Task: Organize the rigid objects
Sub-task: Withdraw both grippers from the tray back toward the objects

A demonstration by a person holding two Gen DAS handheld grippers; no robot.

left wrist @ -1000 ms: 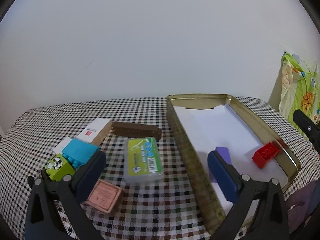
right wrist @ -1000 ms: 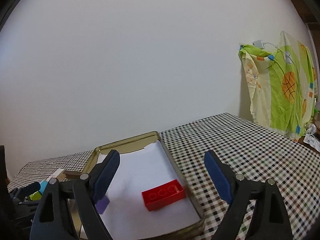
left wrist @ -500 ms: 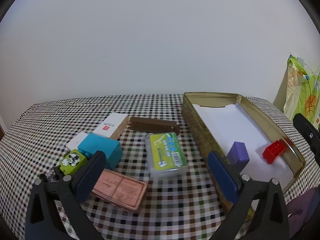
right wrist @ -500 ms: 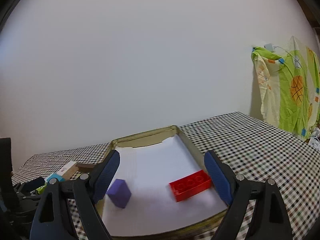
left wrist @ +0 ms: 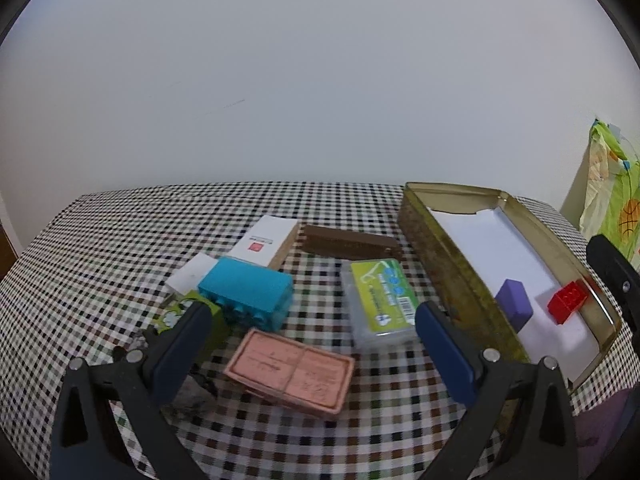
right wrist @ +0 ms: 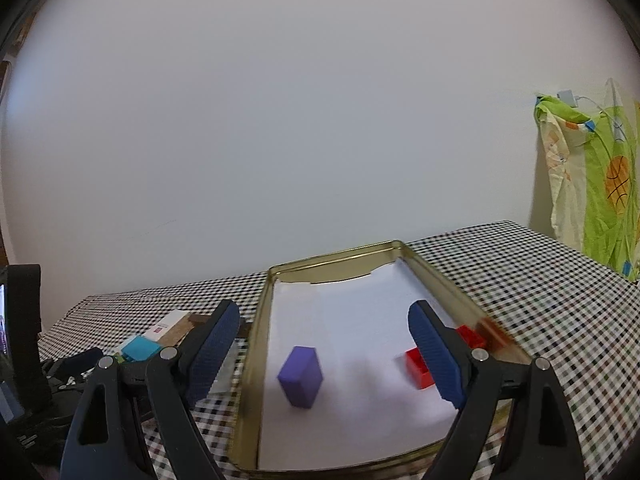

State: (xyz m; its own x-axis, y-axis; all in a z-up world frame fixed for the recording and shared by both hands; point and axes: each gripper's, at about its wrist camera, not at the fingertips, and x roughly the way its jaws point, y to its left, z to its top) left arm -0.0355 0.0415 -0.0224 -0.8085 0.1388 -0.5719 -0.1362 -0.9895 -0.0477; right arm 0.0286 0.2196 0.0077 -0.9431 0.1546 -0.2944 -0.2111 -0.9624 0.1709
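Observation:
A gold tin tray [left wrist: 448, 256] [right wrist: 256, 320] lined with white paper holds a purple block [left wrist: 514, 304] [right wrist: 301, 375] and a red brick [left wrist: 567, 306] [right wrist: 418, 368]. Left of it on the checked cloth lie a pink slab [left wrist: 290, 372], a clear case with a green label [left wrist: 378, 304], a blue brick [left wrist: 248, 292], a green printed block [left wrist: 180, 312], a white box [left wrist: 266, 240] and a brown bar [left wrist: 348, 242]. My left gripper [left wrist: 312, 344] stands open above the pink slab, holding nothing. My right gripper [right wrist: 324, 352] is open over the tray, empty.
A white card [left wrist: 188, 276] lies beside the blue brick. A green and yellow printed cloth [right wrist: 592, 184] hangs at the right wall. The left gripper's dark body [right wrist: 28, 340] shows at the left edge of the right wrist view. Bare checked cloth [right wrist: 560, 300] lies right of the tray.
Both views have swung left: the loose objects have come toward the middle of the left wrist view and the tray has gone right. In the right wrist view the purple block has come between the fingers.

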